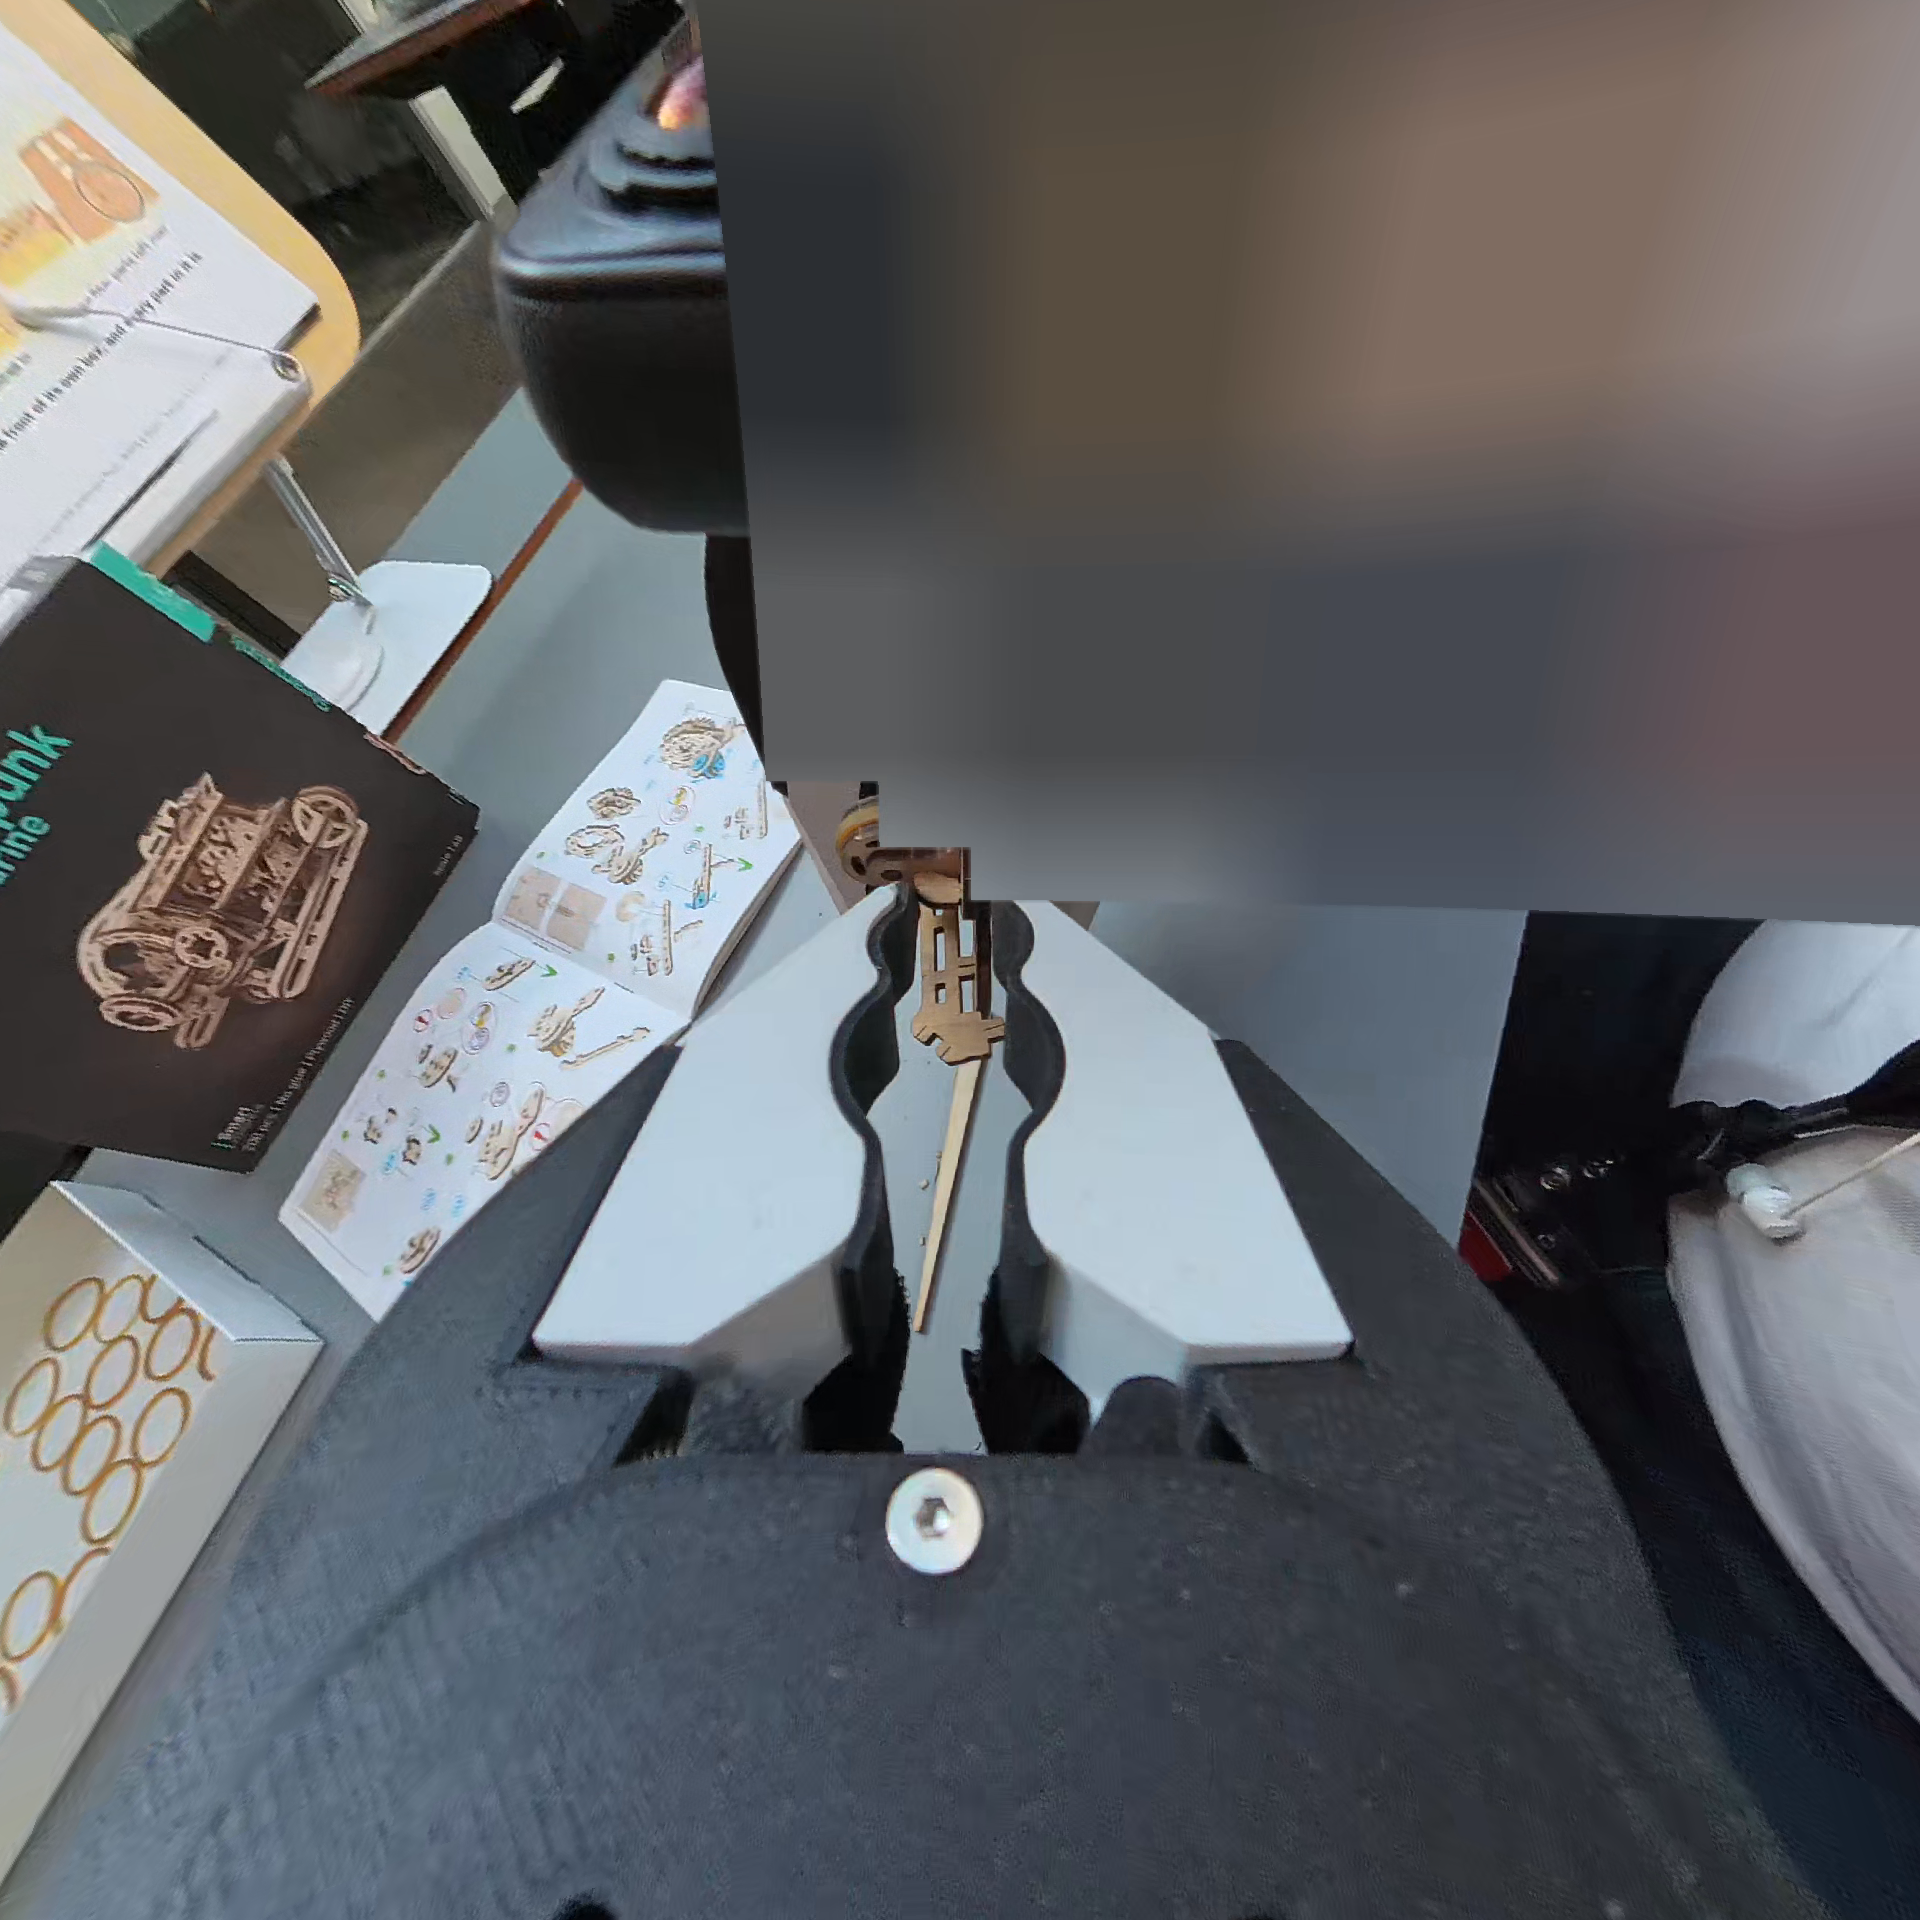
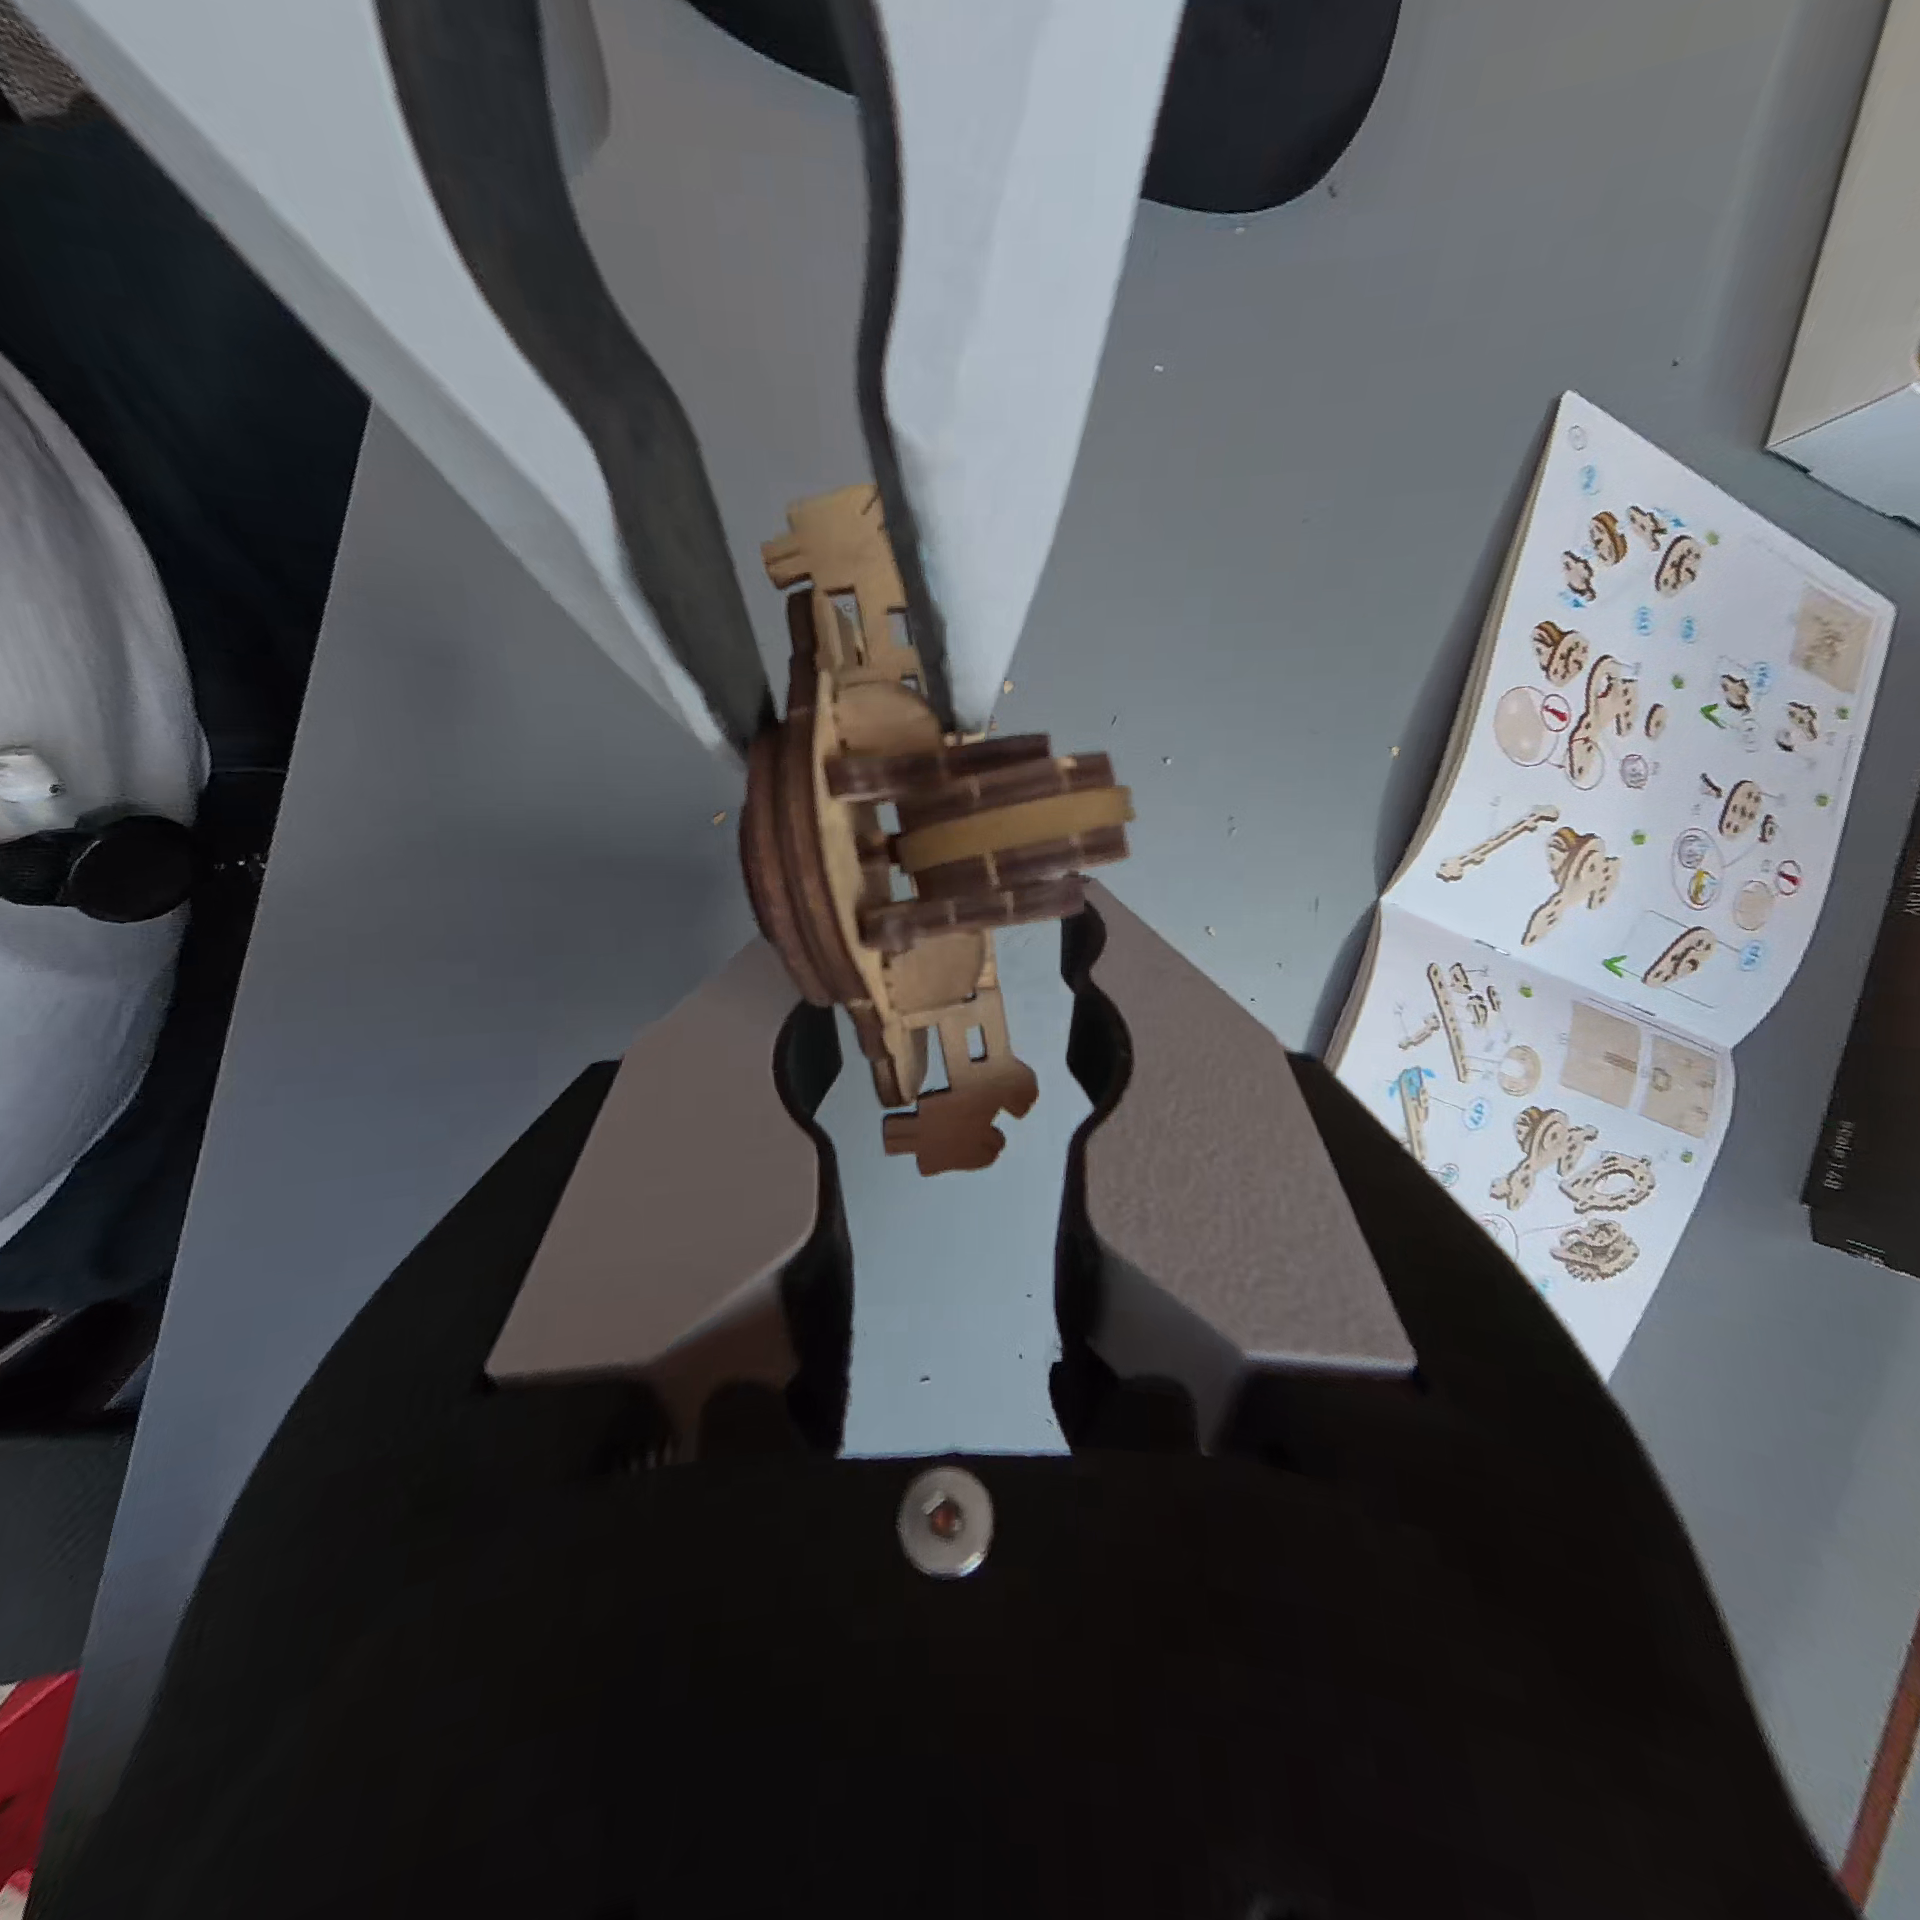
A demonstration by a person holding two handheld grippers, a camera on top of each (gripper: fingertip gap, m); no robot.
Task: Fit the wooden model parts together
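**Inspector:** While the grey table [image 2: 1351,436] carries only the open instruction booklet [image 2: 1621,873], where is the work?

**Assistant:** Aloft. The left gripper [image 1: 940,904] pinches the wooden assembly [image 2: 894,831] by its slotted strip; the right gripper [image 2: 940,935] stands part-open around the lower end, gripping nothing.

**Inspector:** Handling?

**Assistant:** Light, thin, likely brittle. Grip the stacked discs, not the tabs or the thin stick [image 1: 951,1184].
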